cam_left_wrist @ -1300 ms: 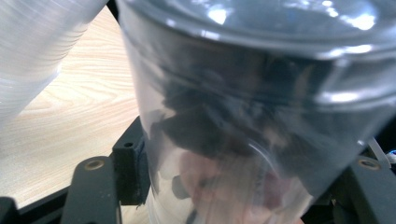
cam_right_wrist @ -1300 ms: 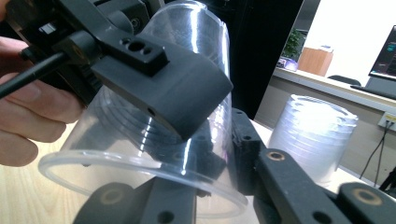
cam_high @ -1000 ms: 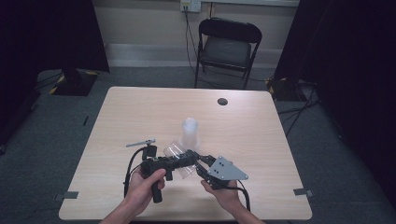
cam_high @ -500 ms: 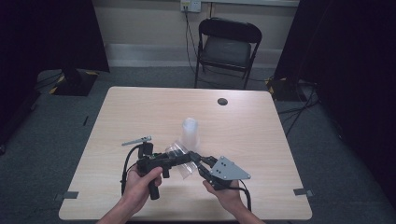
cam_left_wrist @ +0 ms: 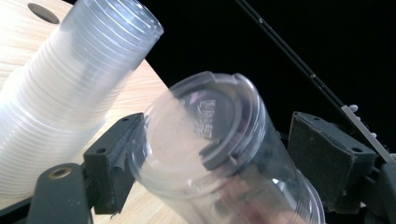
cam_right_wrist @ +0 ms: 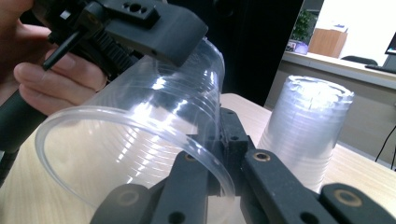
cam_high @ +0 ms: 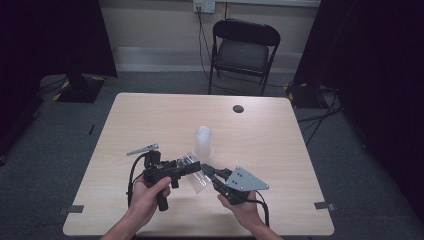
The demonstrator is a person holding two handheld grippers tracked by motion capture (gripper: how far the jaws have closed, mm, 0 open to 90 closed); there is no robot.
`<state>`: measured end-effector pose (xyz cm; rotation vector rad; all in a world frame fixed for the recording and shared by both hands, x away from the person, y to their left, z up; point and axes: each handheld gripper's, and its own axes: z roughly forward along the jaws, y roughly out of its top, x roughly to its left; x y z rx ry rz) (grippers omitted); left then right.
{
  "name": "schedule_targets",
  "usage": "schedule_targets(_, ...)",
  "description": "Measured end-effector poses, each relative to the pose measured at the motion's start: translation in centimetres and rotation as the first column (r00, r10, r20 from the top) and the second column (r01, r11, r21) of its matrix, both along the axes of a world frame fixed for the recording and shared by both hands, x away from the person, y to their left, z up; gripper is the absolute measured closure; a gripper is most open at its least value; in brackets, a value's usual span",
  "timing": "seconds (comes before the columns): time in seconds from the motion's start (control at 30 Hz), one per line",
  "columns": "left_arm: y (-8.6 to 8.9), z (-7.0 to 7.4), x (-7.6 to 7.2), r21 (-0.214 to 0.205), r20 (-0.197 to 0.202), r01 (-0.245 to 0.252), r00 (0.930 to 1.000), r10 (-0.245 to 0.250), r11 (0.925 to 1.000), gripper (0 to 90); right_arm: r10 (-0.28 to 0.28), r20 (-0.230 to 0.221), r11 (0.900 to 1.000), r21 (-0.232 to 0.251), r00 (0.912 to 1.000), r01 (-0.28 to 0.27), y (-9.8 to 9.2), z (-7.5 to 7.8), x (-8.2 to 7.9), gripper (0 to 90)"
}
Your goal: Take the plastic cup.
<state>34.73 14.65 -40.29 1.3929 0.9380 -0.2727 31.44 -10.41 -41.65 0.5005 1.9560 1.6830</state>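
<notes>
Both hands meet low over the wooden table (cam_high: pixel 150 115): the right gripper (cam_high: pixel 209 170) pinches the clear cup's (cam_high: pixel 196 172) rim, while the left gripper's (cam_high: pixel 192 167) jaws, just opening, sit spread around it.

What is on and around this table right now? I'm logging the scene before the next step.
clear plastic cup: one, transparent, on its side between both grippers above the near table edge
stack of plastic cups: one stack, translucent white, upside down mid-table
table: one, light wood
cable hole: one, dark, far side of tabletop
folding chair: one, black, behind table
left gripper: black, jaws just opening, one pad touching the cup, the other clear
right gripper: black, shut on cup rim
</notes>
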Motion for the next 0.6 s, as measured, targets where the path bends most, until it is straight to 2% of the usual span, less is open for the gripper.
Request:
schedule_targets(0.13, 0.2, 0.0, 0.1, 0.007, 0.005, -0.011, 0.9999, 0.011, 0.9999, 19.7, -0.014, -0.027, 0.9998, -0.014, 0.9995, 0.013, -0.2, -0.1, 0.0, 88.8)
schedule_targets(0.2, 0.3, 0.0, 0.1, 0.019, 0.028, -0.029, 0.9992, 0.028, 0.9994, 20.3, -0.012, -0.042, 0.9997, -0.02, 0.999, 0.011, -0.3, -0.2, 0.1, 88.8)
schedule_targets(0.33, 0.4, 0.1, 0.0, 0.025, 0.036, -0.044, 0.9984, 0.044, 0.9987, 20.5, -0.006, -0.05, 0.9997, -0.024, 0.9988, 0.005, -0.6, -0.2, 0.2, 88.9)
schedule_targets(0.37, 0.4, 0.1, -0.1, 0.035, 0.051, -0.043, 0.9978, 0.042, 0.9985, 19.9, -0.001, -0.061, 0.9996, -0.029, 0.9981, 0.0, -0.8, -0.2, 0.2, 89.1)
schedule_targets(0.5, 0.4, 0.1, -0.1, 0.052, 0.055, -0.045, 0.9976, 0.042, 0.9977, 19.6, 0.003, -0.09, 0.9993, -0.036, 0.996, -0.006, -1.0, -0.3, 0.3, 89.6)
schedule_targets(0.6, 0.6, 0.2, -0.1, 0.067, 0.073, -0.053, 0.9962, 0.048, 0.9964, 19.5, 0.004, -0.112, 0.9989, -0.046, 0.9937, -0.009, -1.3, -0.4, 0.5, 89.6)
